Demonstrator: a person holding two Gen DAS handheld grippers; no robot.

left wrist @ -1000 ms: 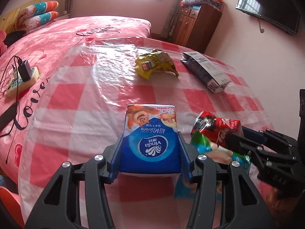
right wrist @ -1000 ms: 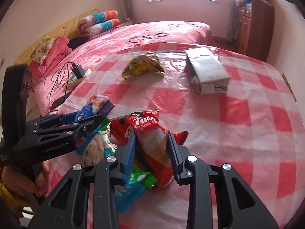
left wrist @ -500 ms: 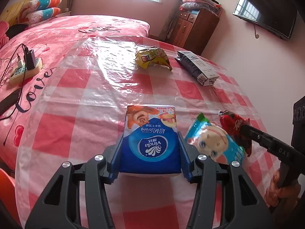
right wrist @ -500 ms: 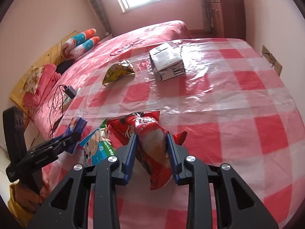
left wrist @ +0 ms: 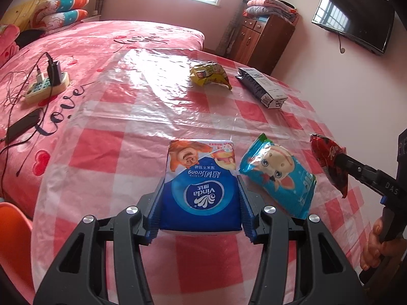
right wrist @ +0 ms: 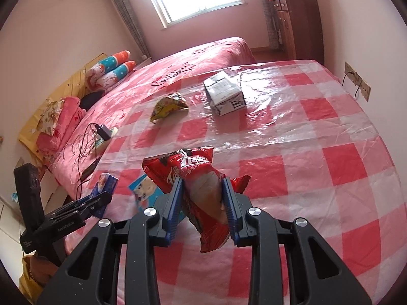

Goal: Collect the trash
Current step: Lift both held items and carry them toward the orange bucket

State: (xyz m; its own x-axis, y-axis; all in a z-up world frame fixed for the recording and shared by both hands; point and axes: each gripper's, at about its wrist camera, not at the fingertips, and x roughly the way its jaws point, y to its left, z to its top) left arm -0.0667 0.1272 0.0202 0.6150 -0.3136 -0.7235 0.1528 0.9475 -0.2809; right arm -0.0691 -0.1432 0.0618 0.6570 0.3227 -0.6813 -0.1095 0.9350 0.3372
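Left hand-held gripper: jaws partly closed, blue pads pressed on both sides of a blue Vinda tissue pack, print upside down in the left wrist view, pack sticking out forward past the fingertips. Right hand-held gripper: jaws narrow, clamped on a red snack bag, crumpled, top end fanning out ahead of the pads, bottom end hanging below them. In the left wrist view the same red bag shows at the right edge, in the tip of the right hand-held gripper, above the bench surface; the fingers of the hand on its handle are visible below. Bench is covered in a red-and-white check cloth under clear plastic. Light-blue cartoon wrapper lies flat on the bench just beside the tissue pack, on its right. Farther back: yellow crumpled snack bag and a dark carton with white label, near each other, well apart from both hand-held grippers. Pink bed behind the bench, with a power strip and phone on it. Can't tell if the tissue pack's underside touches the bench.
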